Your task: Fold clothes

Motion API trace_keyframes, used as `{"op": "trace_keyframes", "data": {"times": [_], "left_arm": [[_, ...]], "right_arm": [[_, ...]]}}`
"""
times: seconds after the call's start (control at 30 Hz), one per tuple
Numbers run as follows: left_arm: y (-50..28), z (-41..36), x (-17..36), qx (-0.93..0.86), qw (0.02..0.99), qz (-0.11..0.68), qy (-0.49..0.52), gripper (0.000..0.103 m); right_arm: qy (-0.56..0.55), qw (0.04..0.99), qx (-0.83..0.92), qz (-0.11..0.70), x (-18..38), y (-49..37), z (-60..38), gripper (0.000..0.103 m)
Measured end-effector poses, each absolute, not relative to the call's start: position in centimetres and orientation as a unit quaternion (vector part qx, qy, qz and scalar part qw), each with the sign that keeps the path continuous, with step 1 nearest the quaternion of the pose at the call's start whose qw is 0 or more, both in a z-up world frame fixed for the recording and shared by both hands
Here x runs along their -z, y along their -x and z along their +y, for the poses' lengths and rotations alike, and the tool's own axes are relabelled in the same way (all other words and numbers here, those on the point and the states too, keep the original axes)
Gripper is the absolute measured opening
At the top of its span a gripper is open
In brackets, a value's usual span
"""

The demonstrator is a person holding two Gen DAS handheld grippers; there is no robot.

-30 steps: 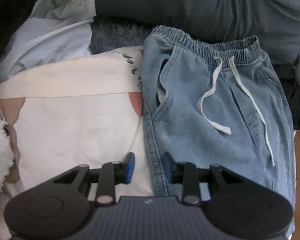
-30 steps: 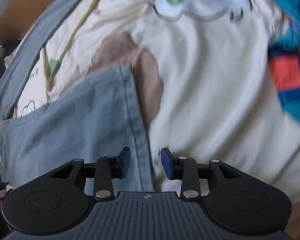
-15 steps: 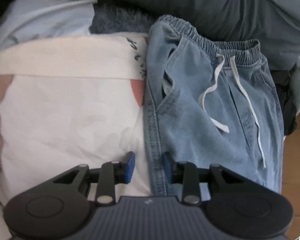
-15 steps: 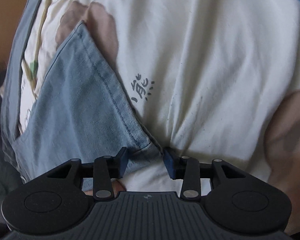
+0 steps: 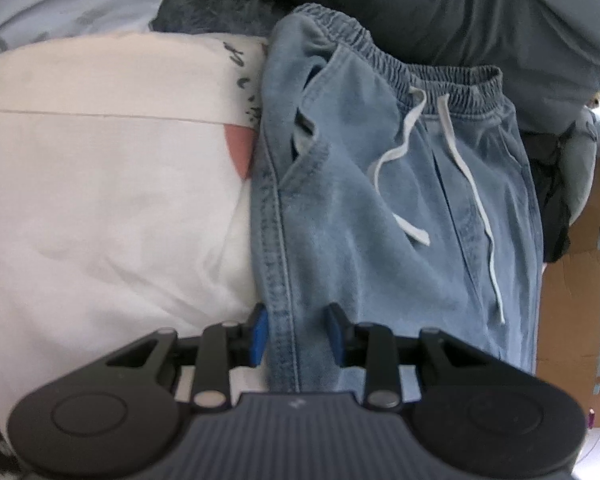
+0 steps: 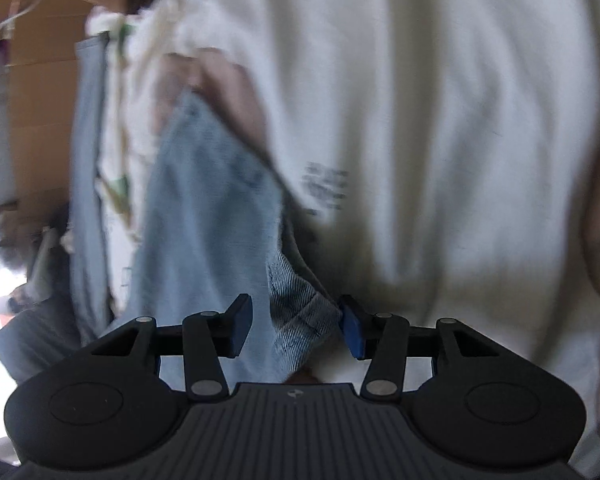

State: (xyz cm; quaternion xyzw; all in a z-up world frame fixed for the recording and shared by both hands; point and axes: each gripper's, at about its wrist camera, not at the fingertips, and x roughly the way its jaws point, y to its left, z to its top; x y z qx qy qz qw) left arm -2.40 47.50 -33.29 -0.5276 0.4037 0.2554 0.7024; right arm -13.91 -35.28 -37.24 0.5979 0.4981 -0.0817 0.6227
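Left claw [image 5: 296,332]: jaws apart, straddling the side seam of the jeans, not pressed shut on it.
Right claw [image 6: 296,330]: jaws apart, with a turned-over hem corner of the jeans lying between them; the right pad [image 6: 352,336] touches the cloth, the left one stands clear.
Jeans [image 5: 400,208]: light blue denim, spread flat on the cream sheet, elastic waistband at the far end from the left claw; seen from the right wrist [image 6: 208,216] the leg runs away from the claw, blurred.
Drawstring [image 5: 404,152]: white, two loose ends trailing down the front of the jeans from the waistband.
Cream sheet [image 5: 100,200]: just left of the jeans and under them, with small dark print near the waistband.
Dark grey cloth [image 5: 480,12]: bunched beyond the jeans' waistband.
Cardboard [image 5: 568,300]: right of the jeans.
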Motion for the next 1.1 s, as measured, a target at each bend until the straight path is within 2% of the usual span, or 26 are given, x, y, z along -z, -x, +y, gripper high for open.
{"op": "trace_keyframes", "data": {"times": [0.27,0.6,0.67,0.73,0.83,1.1], "left_arm": [[3.7,47.1,33.8,-0.238,0.691,0.387,0.562,0.033],[3.6,45.6,35.2,-0.227,0.681,0.399,0.57,0.033],[3.4,45.9,35.0,-0.233,0.686,0.391,0.567,0.028],[3.2,46.0,34.4,-0.246,0.698,0.379,0.555,0.025],[3.3,45.7,33.9,-0.254,0.705,0.375,0.546,0.009],[4.1,45.7,31.3,-0.256,0.717,0.388,0.52,0.005]], "right_arm": [[-0.654,0.615,0.052,0.437,36.0,15.0,-35.6,0.049],[-0.632,0.61,0.058,0.475,39.1,13.9,-35.4,0.049],[-0.617,0.622,0.06,0.479,38.9,13.1,-35.4,0.039],[-0.588,0.644,0.062,0.485,38.2,12.3,-35.4,0.011],[-0.542,0.68,0.055,0.491,36.1,11.8,-35.5,0.01],[-0.455,0.713,0.044,0.532,30.9,10.2,-35.2,0.01]]}}
